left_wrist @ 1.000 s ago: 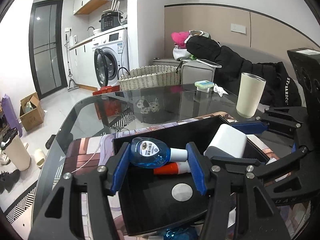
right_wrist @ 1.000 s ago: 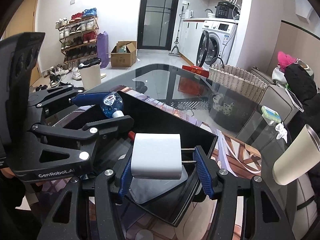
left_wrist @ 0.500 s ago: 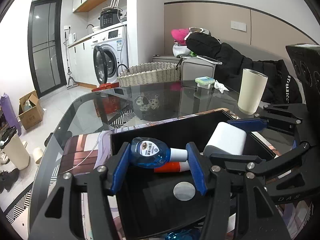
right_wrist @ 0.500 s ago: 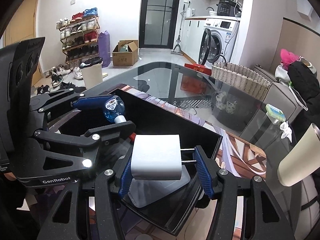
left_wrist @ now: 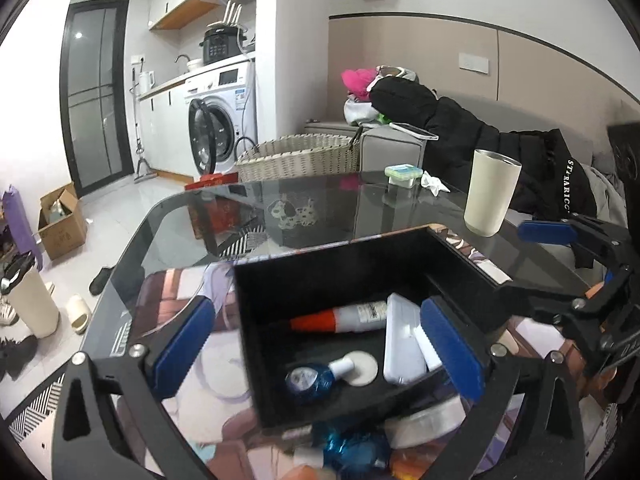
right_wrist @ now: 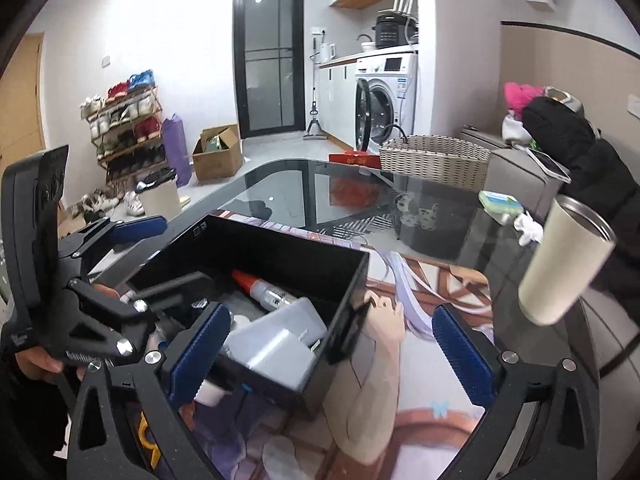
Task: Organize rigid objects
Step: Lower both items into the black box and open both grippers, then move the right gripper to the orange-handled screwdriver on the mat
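A black open box (left_wrist: 248, 320) stands on an illustrated mat. On its floor lie a blue bottle (left_wrist: 310, 380), a red-capped tube (left_wrist: 340, 318), a white block (left_wrist: 402, 344) and a round white disc (left_wrist: 366, 366). My left gripper (left_wrist: 316, 346) hovers over the box, its jaws opening wide with nothing held. In the right wrist view the white block (right_wrist: 280, 340) leans against the box's near wall (right_wrist: 344, 320). My right gripper (right_wrist: 332, 352) straddles that corner, jaws opening, pads touching nothing. The tube (right_wrist: 264, 288) lies behind the block.
A cream tumbler (left_wrist: 490, 196) stands on the glass table right of the box. A small green-and-white case (left_wrist: 402, 174) and a tissue lie farther back. A wicker basket (left_wrist: 296, 158) and a black coat sit beyond the table's far edge.
Both grippers went from shut to wide open. The blue bottle left the left pads and the white block left the right pads; both now lie in the box. The right gripper shifted right.
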{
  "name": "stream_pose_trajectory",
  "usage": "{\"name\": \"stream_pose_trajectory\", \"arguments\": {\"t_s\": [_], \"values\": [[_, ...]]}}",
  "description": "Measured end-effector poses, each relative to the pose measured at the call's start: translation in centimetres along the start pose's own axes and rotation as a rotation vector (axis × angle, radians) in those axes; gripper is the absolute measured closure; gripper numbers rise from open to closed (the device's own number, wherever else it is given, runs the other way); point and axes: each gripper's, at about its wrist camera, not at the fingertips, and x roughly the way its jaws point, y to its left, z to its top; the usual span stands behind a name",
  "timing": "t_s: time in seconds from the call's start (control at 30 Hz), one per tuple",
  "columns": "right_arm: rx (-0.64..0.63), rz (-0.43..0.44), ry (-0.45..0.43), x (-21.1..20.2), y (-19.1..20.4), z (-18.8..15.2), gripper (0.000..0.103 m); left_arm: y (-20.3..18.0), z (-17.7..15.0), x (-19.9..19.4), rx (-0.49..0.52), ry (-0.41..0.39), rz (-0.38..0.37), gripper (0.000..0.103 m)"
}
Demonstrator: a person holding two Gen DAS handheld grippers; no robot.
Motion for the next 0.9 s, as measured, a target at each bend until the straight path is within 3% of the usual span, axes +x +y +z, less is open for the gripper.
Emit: {"name": "stream_pose_trajectory", "arguments": {"t_s": [0.47,0.9], "values": [[-0.016,0.062,0.062,-1.5,2.6,-3.4,0.000,2.1,-3.5,-4.3,-0.059,0.030,0.046,0.000],[-0.046,0.106,0.201,1.0,5.0,-7.2,0.000,1.2,-6.1,-4.1,-0.019,0.083,0.047,0.000]]}}
